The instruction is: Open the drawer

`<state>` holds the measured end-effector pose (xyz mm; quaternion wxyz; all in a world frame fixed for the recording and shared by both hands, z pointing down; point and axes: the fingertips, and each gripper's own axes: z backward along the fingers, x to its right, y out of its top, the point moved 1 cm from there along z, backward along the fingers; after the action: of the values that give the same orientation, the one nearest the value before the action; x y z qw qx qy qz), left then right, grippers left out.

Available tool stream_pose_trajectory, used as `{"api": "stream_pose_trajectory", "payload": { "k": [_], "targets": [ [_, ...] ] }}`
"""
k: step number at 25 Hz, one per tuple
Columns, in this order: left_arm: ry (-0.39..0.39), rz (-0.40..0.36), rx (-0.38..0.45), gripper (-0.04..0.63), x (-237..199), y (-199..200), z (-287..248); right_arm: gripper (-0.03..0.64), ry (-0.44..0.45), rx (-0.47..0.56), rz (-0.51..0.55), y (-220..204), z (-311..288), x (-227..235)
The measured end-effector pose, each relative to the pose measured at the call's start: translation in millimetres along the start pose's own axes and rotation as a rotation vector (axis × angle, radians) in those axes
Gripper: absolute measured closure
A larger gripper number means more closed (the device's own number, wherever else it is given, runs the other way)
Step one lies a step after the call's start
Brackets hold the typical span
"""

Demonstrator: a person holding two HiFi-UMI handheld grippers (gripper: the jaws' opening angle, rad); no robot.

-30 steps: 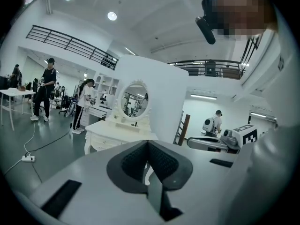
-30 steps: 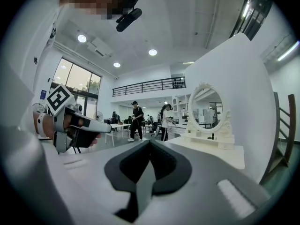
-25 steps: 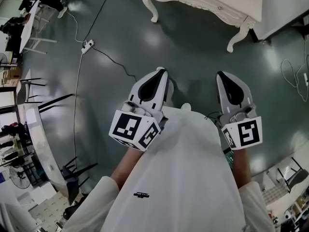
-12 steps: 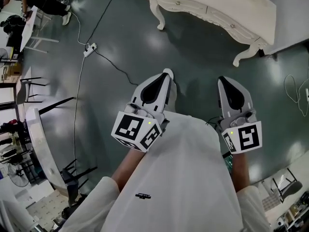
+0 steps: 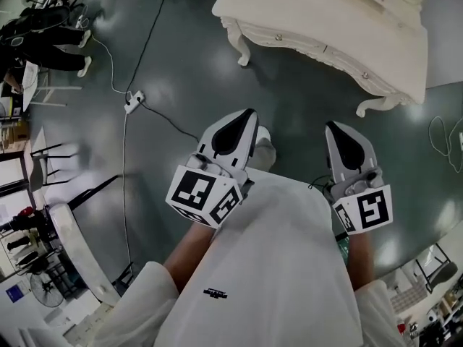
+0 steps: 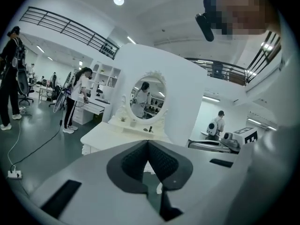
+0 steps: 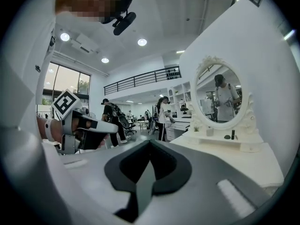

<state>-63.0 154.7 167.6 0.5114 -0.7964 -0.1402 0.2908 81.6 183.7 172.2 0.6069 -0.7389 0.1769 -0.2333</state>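
Observation:
A white dressing table [image 5: 325, 13] stands ahead at the upper right of the head view, its drawer front [image 5: 318, 49] carrying small knobs [image 5: 278, 37]. Both grippers are held out over the dark floor, well short of the table. My left gripper [image 5: 248, 113] is shut with nothing between its pads. My right gripper [image 5: 333, 126] is also shut and empty. In the left gripper view the closed jaws [image 6: 148, 142] point at the table [image 6: 117, 135] and its oval mirror [image 6: 147, 97]. In the right gripper view, past the right gripper [image 7: 149, 142], the mirror [image 7: 220, 95] sits to the right.
A power strip [image 5: 132, 101] with trailing cables lies on the floor at left. Dark chairs [image 5: 72, 157] and desks line the left side. The table's curved legs [image 5: 242, 49] stand on the floor. Other people [image 6: 77, 97] stand in the room beyond.
The dressing table has come further into the head view and nearer, showing its top. Both grippers have travelled toward it together, jaws unchanged.

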Motion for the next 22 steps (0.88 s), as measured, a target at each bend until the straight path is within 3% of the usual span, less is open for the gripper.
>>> {"api": "stream_pose_trajectory", "payload": {
  "k": [6,13,22],
  "targets": [
    [-0.052,0.015,-0.02,0.588,-61,32,-50,0.606,-0.035,-0.014,0.019,23,-85,20],
    [-0.066,0.032,-0.005,0.588,-106,49,-76,0.606,-0.003,-0.044,0.042,30,-145,24],
    [-0.07,0.027,-0.02,0.588,-118,49,-92,0.606,-0.003,-0.018,0.038,37,-165,31]
  ]
}}
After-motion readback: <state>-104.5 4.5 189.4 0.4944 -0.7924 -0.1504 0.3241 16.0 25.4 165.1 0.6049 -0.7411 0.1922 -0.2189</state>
